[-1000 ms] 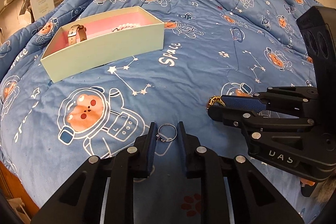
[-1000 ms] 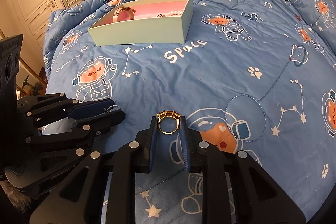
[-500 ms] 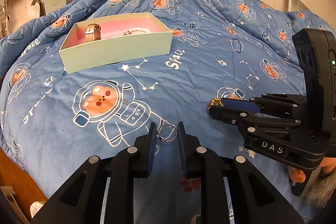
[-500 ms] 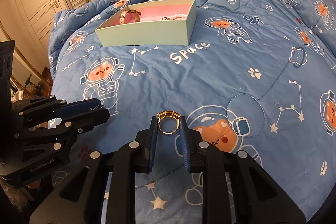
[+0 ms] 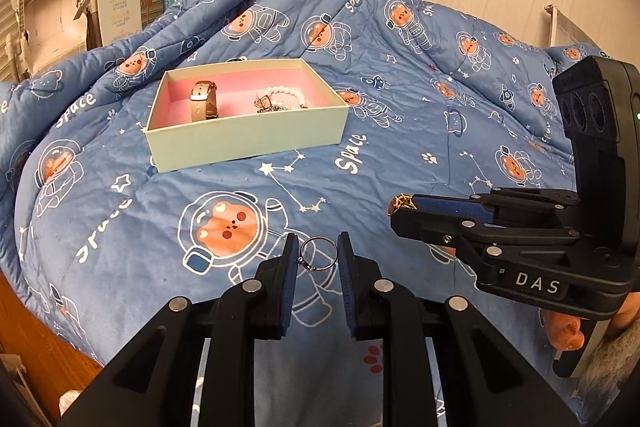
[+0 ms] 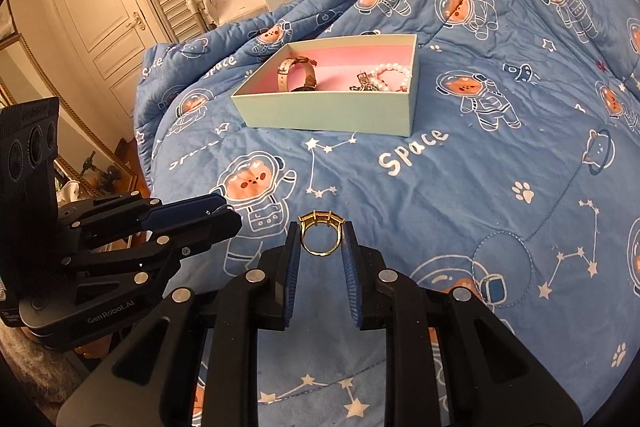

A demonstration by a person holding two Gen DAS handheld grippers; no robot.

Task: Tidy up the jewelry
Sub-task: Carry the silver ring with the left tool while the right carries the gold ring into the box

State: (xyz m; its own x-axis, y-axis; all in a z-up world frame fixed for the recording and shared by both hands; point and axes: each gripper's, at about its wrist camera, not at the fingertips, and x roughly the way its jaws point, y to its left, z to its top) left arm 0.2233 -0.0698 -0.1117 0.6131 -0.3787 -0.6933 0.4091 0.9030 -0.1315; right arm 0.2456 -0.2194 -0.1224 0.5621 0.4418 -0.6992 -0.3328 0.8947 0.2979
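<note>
Two rings are held at this moment, one in each gripper. The left gripper (image 5: 318, 255) has its jaws nearly closed, and between the pads sits a thin silver ring (image 5: 317, 253), pinched across its width so that the hoop faces the camera. The right gripper (image 6: 321, 241) is closed to about the same degree on a gold ring (image 6: 320, 233), whose set top points away from the wrist and upward. Both rings hang above the blue quilt (image 5: 400, 131) and touch nothing except the pads.

Going outward, the two grippers are side by side, each one visible in the view of the other. Ahead of both stands the pale green box (image 5: 248, 137) with a pink inside. It lies on the quilt with its long side turned across the direction of the fingers. Inside it are a watch (image 5: 205, 101) toward the left end and a pearl bracelet (image 5: 286, 95) toward the right end, with some small dark pieces beside the bracelet.

I judge that the coming move is forward and over the near wall of the box. The box appears a little to the left of both grippers, so the left one seems nearer to it.
</note>
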